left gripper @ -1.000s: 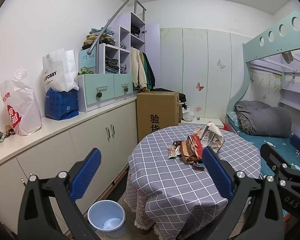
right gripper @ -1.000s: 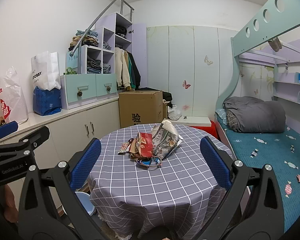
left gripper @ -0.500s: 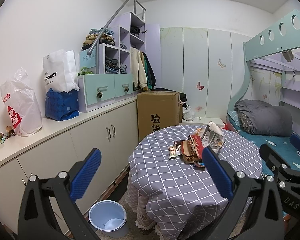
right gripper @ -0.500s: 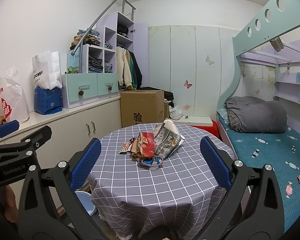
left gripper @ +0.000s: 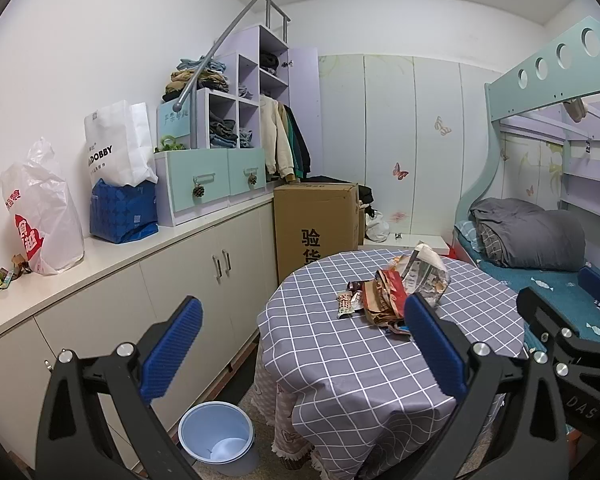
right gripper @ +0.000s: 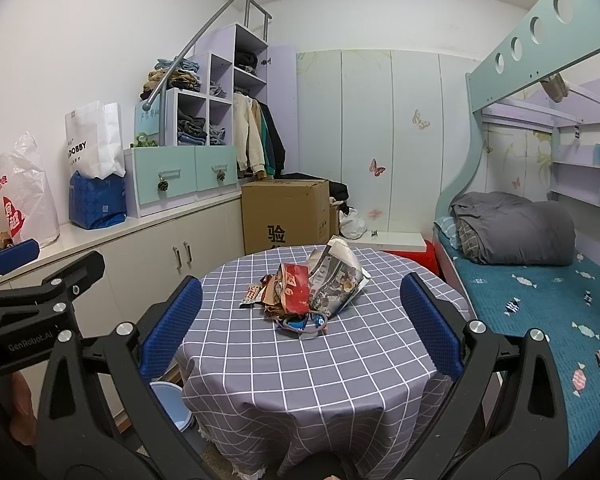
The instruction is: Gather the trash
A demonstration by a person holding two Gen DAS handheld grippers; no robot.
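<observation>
Approach step, nothing grabbed yet. Left tool (left gripper: 300,340) fills the bottom of the left wrist view, spread wide, empty. Right tool (right gripper: 300,326) fills the bottom of the right wrist view, also wide and empty. Blue bin (left gripper: 217,437) sits on the floor at lower left, just beside the round checked counter (left gripper: 340,368). Trash pile (right gripper: 310,290), wrappers and crumpled paper, lies mid-frame on the counter top, apart from both tools. Next, likely: move in over the pile, close on one wrapper, carry it to the bin.
</observation>
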